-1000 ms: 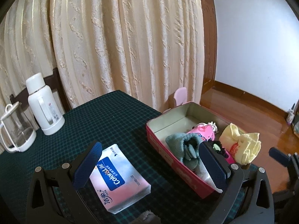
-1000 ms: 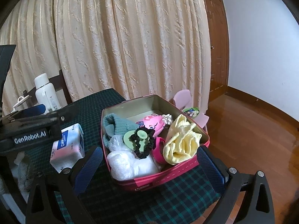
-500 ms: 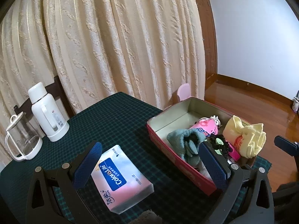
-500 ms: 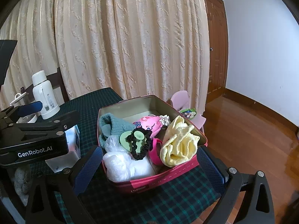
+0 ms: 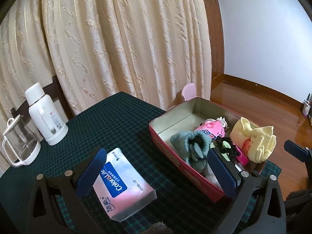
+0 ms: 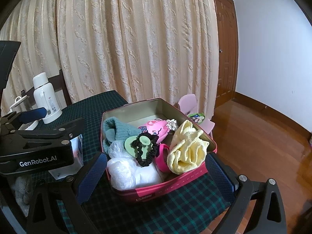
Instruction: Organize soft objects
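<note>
The left claw (image 5: 156, 173) stands wide and holds nothing, its blue-padded fingers (image 5: 91, 170) spread above the dark green checked table (image 5: 109, 120). Over the last second its view has drawn back and risen a little: the pink-and-blue plastic-wrapped tissue pack (image 5: 124, 183) now shows more fully between the fingers, and the white thermos flask (image 5: 45, 115) and the clear glass jug (image 5: 19, 144) have come further into view at the left. The right claw (image 6: 156, 177) is likewise wide and empty, and it has eased slightly back from the red rectangular tin box (image 6: 161, 187), which lies between its fingers.

That retreat suggests the box's load is settled (nothing is gripped on either side). Inside the box lie a grey-green knitted sock (image 6: 119, 130), a pink drawstring pouch (image 6: 156, 129), a black scrunchie (image 6: 146, 150), a crinkled clear plastic bag (image 6: 120, 165) and a pale yellow knitted cloth (image 6: 187, 148) draped over the right rim.

The tissue pack is the one soft thing outside, flat on the table just left of the box and just ahead of the left claw; it looks like the likely next pick.
</note>
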`<state>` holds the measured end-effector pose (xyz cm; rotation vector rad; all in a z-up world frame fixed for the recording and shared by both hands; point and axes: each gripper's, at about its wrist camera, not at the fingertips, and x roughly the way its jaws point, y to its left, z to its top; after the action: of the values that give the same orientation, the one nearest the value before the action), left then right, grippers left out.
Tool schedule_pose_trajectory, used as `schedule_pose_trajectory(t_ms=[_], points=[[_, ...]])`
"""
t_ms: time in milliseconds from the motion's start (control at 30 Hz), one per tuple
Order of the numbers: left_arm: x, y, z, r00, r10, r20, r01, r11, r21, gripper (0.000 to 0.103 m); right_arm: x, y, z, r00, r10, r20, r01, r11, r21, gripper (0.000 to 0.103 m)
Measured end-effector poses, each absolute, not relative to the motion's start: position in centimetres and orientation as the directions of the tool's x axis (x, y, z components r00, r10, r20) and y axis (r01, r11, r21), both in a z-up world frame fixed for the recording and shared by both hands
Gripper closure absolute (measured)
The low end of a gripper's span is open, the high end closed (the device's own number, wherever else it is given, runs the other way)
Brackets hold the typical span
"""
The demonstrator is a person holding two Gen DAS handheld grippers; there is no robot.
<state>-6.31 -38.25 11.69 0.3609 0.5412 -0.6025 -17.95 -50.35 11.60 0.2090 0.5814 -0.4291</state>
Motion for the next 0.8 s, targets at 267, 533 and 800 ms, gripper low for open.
schedule_pose_trajectory(t_ms=[267, 533, 800], points=[[-6.51, -38.39, 11.53, 0.689, -0.435, -0.579, 0.624, 0.763, 0.168, 0.0, -17.99, -50.35, 11.49, 0.751, -0.331, -0.572, 0.447, 0.891, 0.072, 0.001], [-6.5, -38.47, 11.5, 0.686, -0.436, -0.583, 0.627, 0.761, 0.169, 0.0, -18.05, -50.32, 11.43, 0.75, -0.331, -0.573, 0.448, 0.891, 0.073, 0.001], [-6.56, -38.59, 11.37, 0.683, -0.436, -0.585, 0.629, 0.758, 0.17, 0.0, -18.05, -50.34, 11.43, 0.75, -0.33, -0.574, 0.449, 0.89, 0.075, 0.001]])
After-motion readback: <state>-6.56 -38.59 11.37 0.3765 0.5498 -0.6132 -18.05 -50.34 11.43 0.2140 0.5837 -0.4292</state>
